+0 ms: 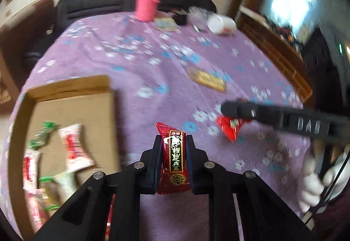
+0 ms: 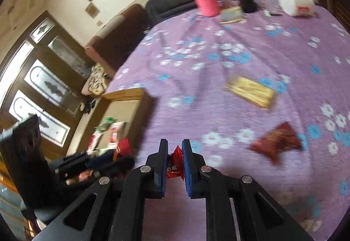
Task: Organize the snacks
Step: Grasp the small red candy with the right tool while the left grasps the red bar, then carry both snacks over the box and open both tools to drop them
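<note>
My left gripper (image 1: pixel 174 139) is shut on a dark red snack packet with a black label (image 1: pixel 174 160), held above the purple cloth just right of the cardboard box (image 1: pixel 72 107). The box holds several red-white and green wrapped snacks (image 1: pixel 74 149). My right gripper (image 2: pixel 175 142) is shut on a small red candy packet (image 2: pixel 175 163); it shows in the left wrist view (image 1: pixel 229 110) to the right, with the red packet (image 1: pixel 229 128) in its tips. A gold flat packet (image 2: pixel 251 91) and a dark red packet (image 2: pixel 277 142) lie on the cloth.
The table has a purple floral cloth (image 1: pixel 153 61). At its far edge stand a pink cup (image 1: pixel 145 7), a white container on its side (image 1: pixel 221 22), a small booklet (image 1: pixel 165 22) and a dark object. A dark sofa is beyond.
</note>
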`<action>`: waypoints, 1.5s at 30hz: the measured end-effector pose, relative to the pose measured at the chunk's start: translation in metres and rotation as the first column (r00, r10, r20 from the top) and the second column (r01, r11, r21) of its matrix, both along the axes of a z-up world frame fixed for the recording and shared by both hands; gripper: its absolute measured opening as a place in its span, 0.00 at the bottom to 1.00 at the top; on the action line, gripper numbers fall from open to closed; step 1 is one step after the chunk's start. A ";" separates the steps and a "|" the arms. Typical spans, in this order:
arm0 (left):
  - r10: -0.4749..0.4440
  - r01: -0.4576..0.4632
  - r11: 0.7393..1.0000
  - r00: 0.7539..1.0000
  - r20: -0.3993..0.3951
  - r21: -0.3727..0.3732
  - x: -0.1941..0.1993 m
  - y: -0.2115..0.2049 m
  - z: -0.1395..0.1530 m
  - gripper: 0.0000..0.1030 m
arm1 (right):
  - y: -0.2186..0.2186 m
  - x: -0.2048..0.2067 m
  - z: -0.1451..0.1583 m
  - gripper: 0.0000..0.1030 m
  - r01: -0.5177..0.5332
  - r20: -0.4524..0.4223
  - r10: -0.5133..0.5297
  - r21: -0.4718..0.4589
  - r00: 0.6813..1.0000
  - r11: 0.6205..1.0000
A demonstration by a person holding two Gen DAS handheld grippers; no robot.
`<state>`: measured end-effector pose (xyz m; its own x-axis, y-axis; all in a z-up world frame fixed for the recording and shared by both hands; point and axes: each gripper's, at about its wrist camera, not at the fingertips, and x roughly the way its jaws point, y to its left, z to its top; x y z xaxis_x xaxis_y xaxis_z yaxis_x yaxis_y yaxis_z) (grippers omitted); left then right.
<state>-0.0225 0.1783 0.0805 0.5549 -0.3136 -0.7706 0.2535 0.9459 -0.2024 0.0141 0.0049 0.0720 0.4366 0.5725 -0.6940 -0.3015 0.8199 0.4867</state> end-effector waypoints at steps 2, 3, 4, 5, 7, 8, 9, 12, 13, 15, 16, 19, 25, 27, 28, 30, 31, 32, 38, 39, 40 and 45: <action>0.059 -0.059 0.998 0.998 0.005 0.000 0.006 0.026 0.006 0.18 | 0.024 0.001 0.007 0.14 -0.040 0.006 0.040 0.003 0.999 0.999; 0.092 -0.092 0.996 0.996 0.003 0.000 0.011 0.040 0.007 0.18 | 0.034 0.002 0.009 0.14 -0.056 0.007 0.056 0.003 0.998 0.998; 0.117 -0.117 0.993 0.993 -0.002 -0.006 0.015 0.052 0.007 0.18 | 0.047 0.004 0.011 0.14 -0.073 0.010 0.073 0.001 0.997 0.997; 0.143 -0.143 0.990 0.990 -0.012 -0.017 0.020 0.066 0.006 0.18 | 0.061 0.008 0.013 0.14 -0.089 0.013 0.089 -0.007 0.996 0.996; 0.199 -0.200 0.979 0.979 -0.035 -0.041 0.034 0.095 0.001 0.18 | 0.088 0.017 0.013 0.14 -0.114 0.012 0.114 -0.022 0.993 0.993; 0.225 -0.227 0.973 0.973 -0.046 -0.046 0.040 0.108 -0.003 0.18 | 0.098 0.021 0.012 0.14 -0.123 0.007 0.123 -0.027 0.992 0.992; 0.249 -0.253 0.966 0.967 -0.059 -0.053 0.047 0.120 -0.008 0.18 | 0.107 0.026 0.010 0.14 -0.130 0.001 0.130 -0.033 0.992 0.991; 0.303 -0.311 0.947 0.948 -0.101 -0.077 0.061 0.148 -0.024 0.19 | 0.137 0.041 -0.002 0.14 -0.145 -0.015 0.144 -0.068 0.989 0.987; 0.317 -0.326 0.942 0.942 -0.112 -0.083 0.066 0.156 -0.030 0.19 | 0.146 0.047 -0.007 0.14 -0.150 -0.023 0.148 -0.077 0.989 0.986; 0.338 -0.349 0.933 0.933 -0.125 -0.085 0.074 0.168 -0.039 0.19 | 0.161 0.058 -0.019 0.14 -0.153 -0.045 0.150 -0.092 0.988 0.984; 0.339 -0.351 0.932 0.932 -0.127 -0.089 0.076 0.171 -0.041 0.19 | 0.165 0.060 -0.022 0.14 -0.153 -0.050 0.149 -0.096 0.988 0.984; 0.352 -0.366 0.925 0.927 -0.132 -0.100 0.081 0.179 -0.046 0.23 | 0.175 0.072 -0.035 0.15 -0.153 -0.076 0.146 -0.098 0.986 0.983; 0.382 -0.400 0.901 0.915 -0.132 -0.167 0.082 0.190 -0.044 0.54 | 0.165 0.074 -0.035 0.30 -0.137 -0.068 0.133 -0.067 0.989 0.988; 0.384 -0.401 0.899 0.915 -0.126 -0.177 0.076 0.187 -0.038 0.54 | 0.150 0.073 -0.027 0.31 -0.117 -0.051 0.115 -0.056 0.992 0.992; 0.381 -0.398 0.898 0.917 -0.120 -0.186 0.073 0.185 -0.034 0.54 | 0.141 0.073 -0.022 0.31 -0.103 -0.042 0.101 -0.056 0.994 0.993; 0.370 -0.380 0.901 0.925 -0.084 -0.210 0.058 0.177 -0.018 0.54 | 0.119 0.074 -0.014 0.31 -0.074 -0.031 0.072 -0.048 0.997 0.996; 0.363 -0.369 0.904 0.929 -0.068 -0.216 0.051 0.173 -0.011 0.55 | 0.103 0.075 -0.010 0.31 -0.054 -0.026 0.053 -0.044 0.998 0.998; 0.349 -0.351 0.909 0.936 -0.047 -0.227 0.041 0.166 -0.002 0.56 | 0.083 0.074 -0.005 0.31 -0.026 -0.019 0.025 -0.048 1.000 0.998; 0.245 -0.217 0.915 0.969 0.042 -0.339 -0.016 0.119 0.036 0.73 | -0.026 0.075 -0.003 0.35 0.176 0.004 -0.177 -0.132 0.984 0.976; 0.232 -0.202 0.913 0.972 0.044 -0.355 -0.022 0.111 0.037 0.74 | -0.041 0.078 -0.007 0.35 0.200 -0.012 -0.203 -0.138 0.979 0.970; 0.219 -0.187 0.909 0.975 0.044 -0.373 -0.030 0.101 0.036 0.74 | -0.052 0.082 -0.012 0.35 0.215 -0.031 -0.221 -0.136 0.975 0.967; 0.196 -0.175 0.895 0.981 0.008 -0.410 -0.053 0.067 0.021 0.74 | -0.060 0.106 -0.027 0.36 0.212 -0.011 -0.218 -0.191 0.976 0.958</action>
<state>-0.0758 0.2454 0.1015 0.6663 -0.4810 -0.5698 0.1004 0.8150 -0.5707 0.1202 -0.0547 0.0446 0.5112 0.3261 -0.7952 -0.0949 0.9410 0.3248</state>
